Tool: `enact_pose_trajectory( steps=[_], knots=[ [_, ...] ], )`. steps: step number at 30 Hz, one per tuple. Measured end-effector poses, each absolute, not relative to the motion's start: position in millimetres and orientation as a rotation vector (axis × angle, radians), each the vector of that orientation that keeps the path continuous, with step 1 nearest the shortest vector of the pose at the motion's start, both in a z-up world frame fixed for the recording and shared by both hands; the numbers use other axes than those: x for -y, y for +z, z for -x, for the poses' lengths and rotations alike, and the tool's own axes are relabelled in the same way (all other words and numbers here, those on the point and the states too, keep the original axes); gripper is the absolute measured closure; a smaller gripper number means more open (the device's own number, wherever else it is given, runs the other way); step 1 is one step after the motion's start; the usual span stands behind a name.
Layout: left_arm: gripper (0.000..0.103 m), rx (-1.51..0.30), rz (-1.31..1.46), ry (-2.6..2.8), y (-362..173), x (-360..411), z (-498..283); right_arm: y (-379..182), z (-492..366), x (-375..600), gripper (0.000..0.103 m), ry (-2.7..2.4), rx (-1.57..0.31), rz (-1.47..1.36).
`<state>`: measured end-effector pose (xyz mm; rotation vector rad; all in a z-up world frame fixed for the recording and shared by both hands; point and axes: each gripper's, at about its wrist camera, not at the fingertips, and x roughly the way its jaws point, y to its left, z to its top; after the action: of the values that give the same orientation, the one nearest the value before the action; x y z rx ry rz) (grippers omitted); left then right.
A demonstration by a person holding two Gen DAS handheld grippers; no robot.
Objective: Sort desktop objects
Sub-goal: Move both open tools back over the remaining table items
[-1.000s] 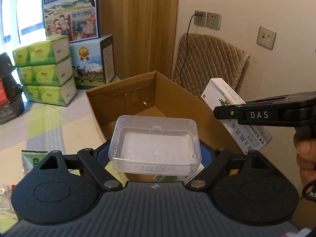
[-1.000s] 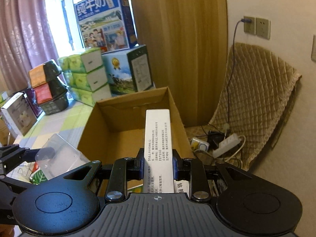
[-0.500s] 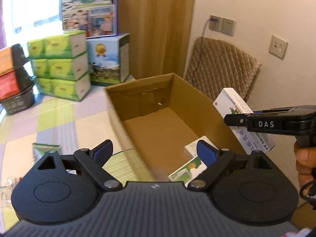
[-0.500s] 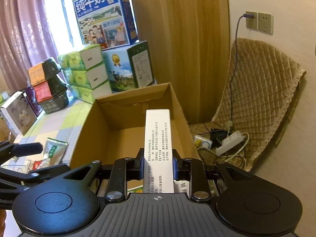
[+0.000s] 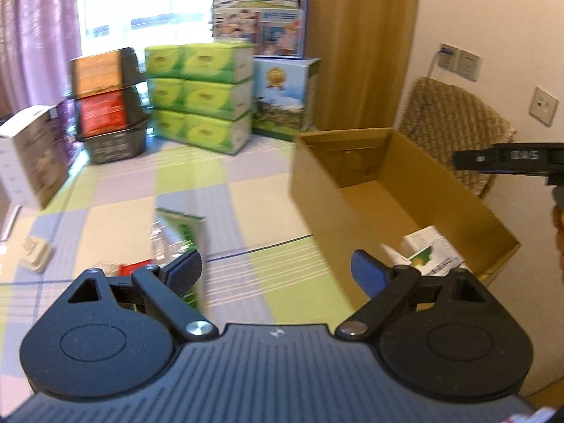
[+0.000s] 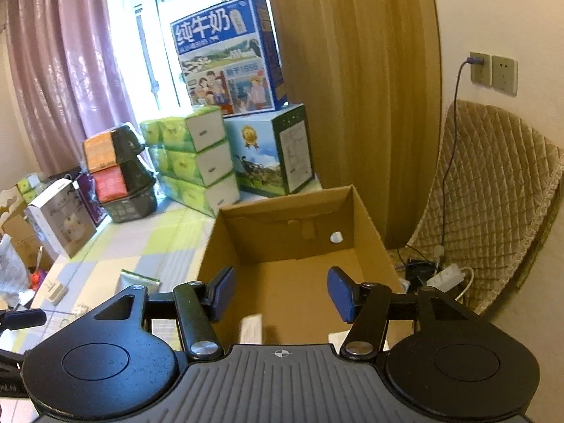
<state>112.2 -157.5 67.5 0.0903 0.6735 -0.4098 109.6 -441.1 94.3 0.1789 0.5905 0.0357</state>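
Both our left gripper (image 5: 276, 271) and right gripper (image 6: 280, 294) gape wide, empty. We hover the right above the cardboard box (image 6: 292, 243), where sorted items collect.

Bright window (image 6: 197, 0), mauve curtain (image 6: 63, 70), quilted chair (image 6: 493, 183).

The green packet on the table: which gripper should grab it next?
Left, probably. The open left gripper faces the green packet right ahead. The open right gripper hangs over the cardboard box.
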Motion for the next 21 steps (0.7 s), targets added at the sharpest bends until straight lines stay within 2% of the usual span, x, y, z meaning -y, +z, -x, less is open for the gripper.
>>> enact_pose_trajectory(
  steps=[8,16,19,21],
  knots=[
    [0.012,-0.662,-0.071,-0.273,82,88,-95,106,-88,411,0.041,0.09,-0.571,-0.176],
    [0.007,-0.644,-0.049,-0.111,99,14,-69,122,-68,361,0.012,0.192,-0.538,-0.157],
    [0.005,-0.645,-0.036,-0.06,104,-9,-62,128,-60,341,0.004,0.238,-0.526,-0.164],
    [0.003,-0.641,-0.039,-0.036,106,-20,-59,129,-55,329,0.002,0.266,-0.52,-0.159]
  ],
)
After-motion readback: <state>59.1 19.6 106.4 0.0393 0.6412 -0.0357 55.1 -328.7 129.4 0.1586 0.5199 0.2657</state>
